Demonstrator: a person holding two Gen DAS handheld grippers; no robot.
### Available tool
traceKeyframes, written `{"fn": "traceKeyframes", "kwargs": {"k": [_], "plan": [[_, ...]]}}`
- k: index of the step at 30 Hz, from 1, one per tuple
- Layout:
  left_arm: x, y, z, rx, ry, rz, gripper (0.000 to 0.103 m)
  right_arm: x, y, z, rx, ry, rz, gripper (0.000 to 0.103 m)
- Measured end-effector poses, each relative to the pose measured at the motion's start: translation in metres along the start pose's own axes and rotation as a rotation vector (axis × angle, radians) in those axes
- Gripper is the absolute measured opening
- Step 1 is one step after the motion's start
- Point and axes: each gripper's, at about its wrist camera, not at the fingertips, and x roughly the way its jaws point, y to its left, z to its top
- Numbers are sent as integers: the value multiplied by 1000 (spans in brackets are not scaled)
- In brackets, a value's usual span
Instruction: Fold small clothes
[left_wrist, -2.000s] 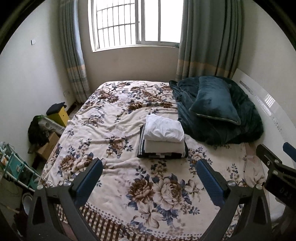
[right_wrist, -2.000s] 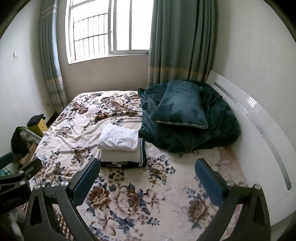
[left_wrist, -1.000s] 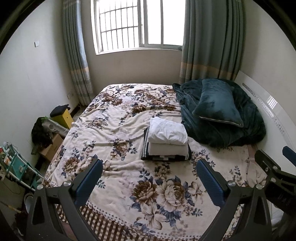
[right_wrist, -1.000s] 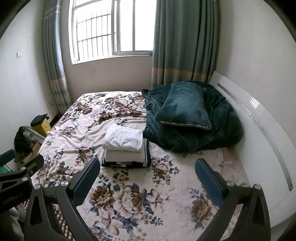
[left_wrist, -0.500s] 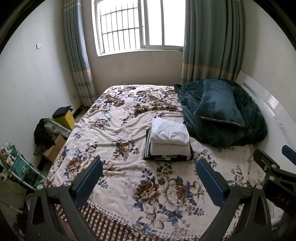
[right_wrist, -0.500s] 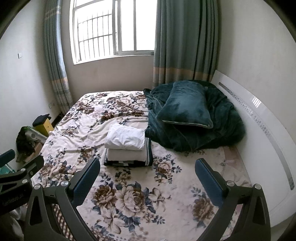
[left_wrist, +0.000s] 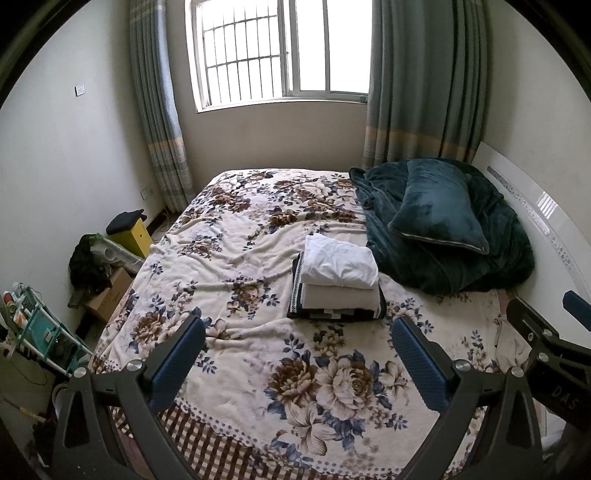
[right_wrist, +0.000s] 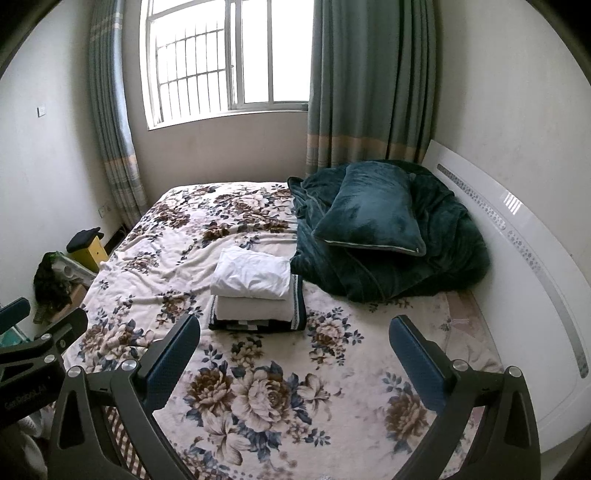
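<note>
A stack of folded clothes (left_wrist: 338, 282) lies in the middle of the floral bed (left_wrist: 258, 350): a white piece on top, a cream one under it, a dark patterned one at the bottom. It also shows in the right wrist view (right_wrist: 255, 291). My left gripper (left_wrist: 295, 350) is open and empty, held well back above the bed's near edge. My right gripper (right_wrist: 293, 350) is open and empty too, at a similar distance. Each gripper shows at the edge of the other's view.
A dark green blanket with a pillow (left_wrist: 439, 218) is piled at the right by the white headboard (right_wrist: 517, 258). Left of the bed are a yellow stool (left_wrist: 133, 229), a cardboard box (left_wrist: 110, 295) and a teal rack (left_wrist: 33, 332). A window and curtains stand behind.
Both grippers have drawn back and up from the bed, so the stack looks a little farther away. The stack has not changed, and both grippers stay open.
</note>
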Motion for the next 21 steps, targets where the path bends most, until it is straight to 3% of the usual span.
{"fn": "traceKeyframes", "kwargs": {"k": [21], "plan": [[-10,4,-8,-10,-2,12,103,-3,3,-5,7,0,-3,103]]}}
